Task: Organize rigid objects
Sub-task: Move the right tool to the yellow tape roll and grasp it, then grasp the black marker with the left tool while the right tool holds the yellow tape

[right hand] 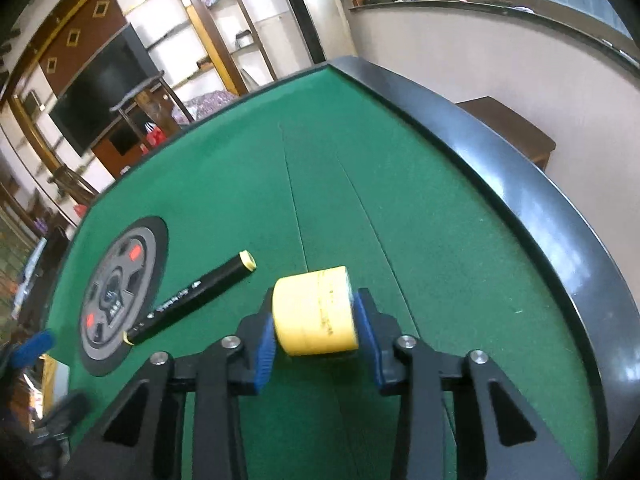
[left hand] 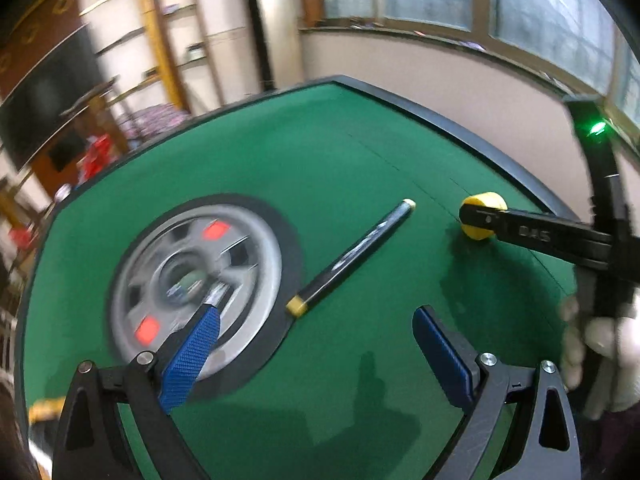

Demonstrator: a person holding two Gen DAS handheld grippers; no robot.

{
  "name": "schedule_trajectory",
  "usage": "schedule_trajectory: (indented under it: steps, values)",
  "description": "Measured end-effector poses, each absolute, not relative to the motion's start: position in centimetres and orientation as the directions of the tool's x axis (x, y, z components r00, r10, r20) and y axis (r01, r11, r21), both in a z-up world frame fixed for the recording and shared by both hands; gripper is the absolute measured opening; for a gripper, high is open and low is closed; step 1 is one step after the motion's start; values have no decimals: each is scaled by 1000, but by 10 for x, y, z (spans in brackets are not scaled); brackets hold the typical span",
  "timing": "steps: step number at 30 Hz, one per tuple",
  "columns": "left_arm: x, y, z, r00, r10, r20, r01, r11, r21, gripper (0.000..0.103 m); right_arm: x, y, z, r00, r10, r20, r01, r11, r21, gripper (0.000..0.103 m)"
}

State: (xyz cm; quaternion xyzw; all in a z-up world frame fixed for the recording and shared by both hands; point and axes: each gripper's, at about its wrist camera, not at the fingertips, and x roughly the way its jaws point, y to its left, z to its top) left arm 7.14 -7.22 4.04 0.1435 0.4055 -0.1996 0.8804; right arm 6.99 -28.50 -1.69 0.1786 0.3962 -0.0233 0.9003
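Note:
A yellow cylinder (right hand: 316, 312) sits between the blue pads (right hand: 265, 344) of my right gripper (right hand: 316, 300), which is shut on its two flat ends. In the left wrist view the same yellow cylinder (left hand: 482, 202) is low over the green felt at the right, held by the right gripper (left hand: 478, 218). A black marker (left hand: 352, 256) with yellow ends lies slanted on the felt. My left gripper (left hand: 316, 318) stands open just above the marker's near yellow end, holding nothing. The black marker (right hand: 188, 300) also shows left of the cylinder in the right wrist view.
A round grey disc panel (left hand: 256, 240) with red squares is set in the green felt (left hand: 340, 152), left of the marker. A raised black rim (right hand: 520, 184) bounds the table. A gloved hand (left hand: 600, 340) holds the right gripper. A brown stool (right hand: 516, 128) stands beyond the rim.

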Motion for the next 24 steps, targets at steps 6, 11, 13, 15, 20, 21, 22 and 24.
schedule_trajectory:
  steps: [6, 11, 13, 15, 20, 21, 22, 24]
  values:
    - [108, -114, 9, 563, -179, -807, 534, 824, 190, 85, 70, -289, -19, 693, 155, -704, 156, 922, 356, 33]
    - [116, -109, 11, 485, -270, -832, 545, 837, 46, 27, 70, -292, -19, 687, 179, -704, 154, 911, 382, 33]
    - [111, -104, 11, 489, -282, -826, 538, 842, 31, 21, 70, -293, -18, 687, 184, -703, 153, 909, 387, 33]
    - [106, -98, 14, 474, -304, -827, 520, 854, -16, 14, 70, -293, -18, 687, 185, -703, 151, 910, 387, 33]
    - [79, -86, 31, 488, -332, -807, 485, 872, -65, 14, 71, -292, -17, 688, 194, -699, 143, 908, 393, 33]
    - [73, -85, 35, 489, -341, -803, 482, 873, -78, 14, 70, -292, -17, 688, 194, -699, 143, 908, 393, 33]
    - [66, -85, 37, 490, -351, -798, 481, 872, -88, 14, 70, -292, -17, 688, 194, -699, 144, 908, 394, 33]
    - [44, -81, 43, 502, -365, -784, 486, 869, -94, 14, 69, -292, -17, 688, 192, -700, 149, 907, 395, 33]
